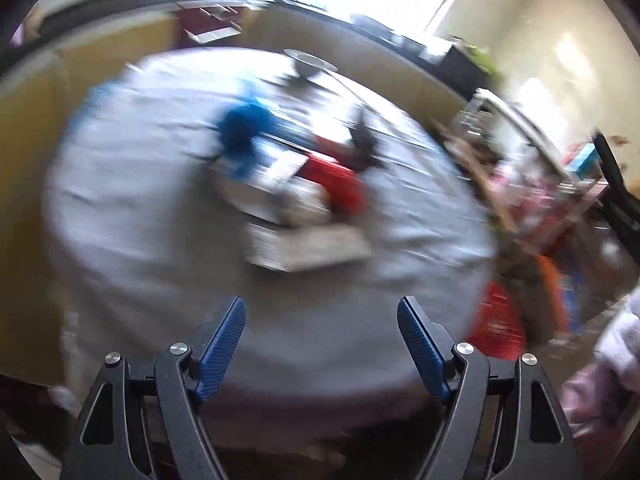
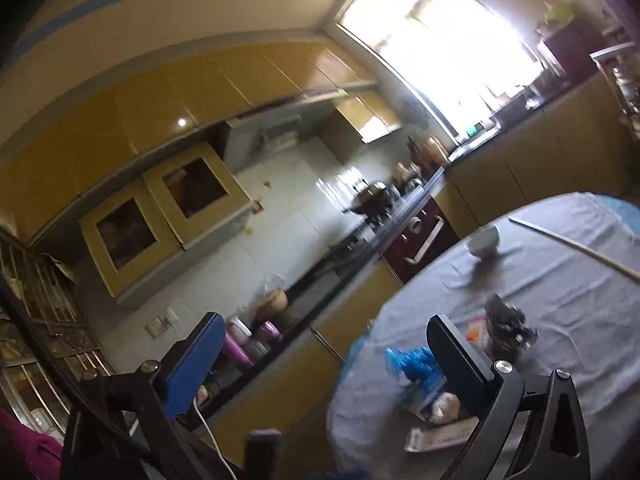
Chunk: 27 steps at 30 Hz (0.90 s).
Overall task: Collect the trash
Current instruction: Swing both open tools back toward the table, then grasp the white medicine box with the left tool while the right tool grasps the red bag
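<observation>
A pile of trash lies mid-table on the round grey-clothed table [image 1: 140, 220]: a crumpled blue wrapper [image 1: 242, 130], a red packet [image 1: 340, 184], a dark crumpled bag [image 1: 364, 140] and flat white cartons [image 1: 304, 246], all blurred. My left gripper [image 1: 320, 344] hangs open above the table's near edge, short of the pile, with nothing between its blue pads. In the right wrist view my right gripper [image 2: 324, 344] is open and empty, held level beside the table's left edge. The blue wrapper [image 2: 412, 364] and dark bag [image 2: 506, 320] show beside its right finger.
A white bowl [image 1: 310, 62] [image 2: 484, 240] stands at the table's far side, with a long thin stick [image 2: 572, 246] near it. A kitchen counter [image 2: 320, 280] with jars and a stove runs behind the table. Cluttered shelves [image 1: 532, 200] and a red bag [image 1: 498, 324] stand right of the table.
</observation>
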### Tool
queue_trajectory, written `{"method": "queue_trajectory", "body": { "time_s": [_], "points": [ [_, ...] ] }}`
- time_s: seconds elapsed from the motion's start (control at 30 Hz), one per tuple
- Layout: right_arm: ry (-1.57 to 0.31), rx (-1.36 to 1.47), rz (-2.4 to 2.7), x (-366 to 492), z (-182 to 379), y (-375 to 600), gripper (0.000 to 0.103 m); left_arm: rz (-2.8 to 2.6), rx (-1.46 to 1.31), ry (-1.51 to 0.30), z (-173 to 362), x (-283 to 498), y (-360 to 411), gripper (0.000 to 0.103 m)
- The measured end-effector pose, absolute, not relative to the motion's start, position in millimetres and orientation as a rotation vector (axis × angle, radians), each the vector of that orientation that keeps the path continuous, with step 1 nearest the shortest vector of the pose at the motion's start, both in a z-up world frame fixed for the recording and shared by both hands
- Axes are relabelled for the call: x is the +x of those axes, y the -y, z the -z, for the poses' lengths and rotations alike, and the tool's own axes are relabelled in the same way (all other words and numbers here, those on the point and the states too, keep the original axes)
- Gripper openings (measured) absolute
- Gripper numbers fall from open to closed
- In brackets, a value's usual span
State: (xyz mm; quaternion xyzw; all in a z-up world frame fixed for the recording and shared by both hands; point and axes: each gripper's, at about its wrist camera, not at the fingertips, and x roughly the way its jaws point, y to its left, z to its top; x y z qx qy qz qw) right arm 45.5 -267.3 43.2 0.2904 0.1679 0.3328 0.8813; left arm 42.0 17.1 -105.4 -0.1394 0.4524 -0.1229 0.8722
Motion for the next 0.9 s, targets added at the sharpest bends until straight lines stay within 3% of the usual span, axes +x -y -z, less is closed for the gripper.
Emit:
{"method": "queue_trajectory", "body": {
  "time_s": [0.4, 0.47, 0.6, 0.83, 0.9],
  "points": [
    [-0.72, 0.537, -0.599, 146, 73, 275, 0.102, 0.231, -0.029, -1.035, 148, 108, 4, 0.079],
    [-0.773, 0.513, -0.592, 164, 92, 269, 0.099, 0.25, -0.022, -1.041, 147, 112, 8, 0.079],
    [-0.875, 0.469, -0.605, 202, 126, 254, 0.083, 0.27, -0.012, -1.023, 139, 123, 16, 0.079],
    [-0.982, 0.387, -0.62, 247, 163, 215, 0.076, 0.31, -0.064, -1.059, 141, 140, 7, 0.079],
    [-1.014, 0.35, -0.61, 255, 173, 204, 0.069, 0.341, -0.125, -1.095, 146, 141, 1, 0.079]
  ]
}}
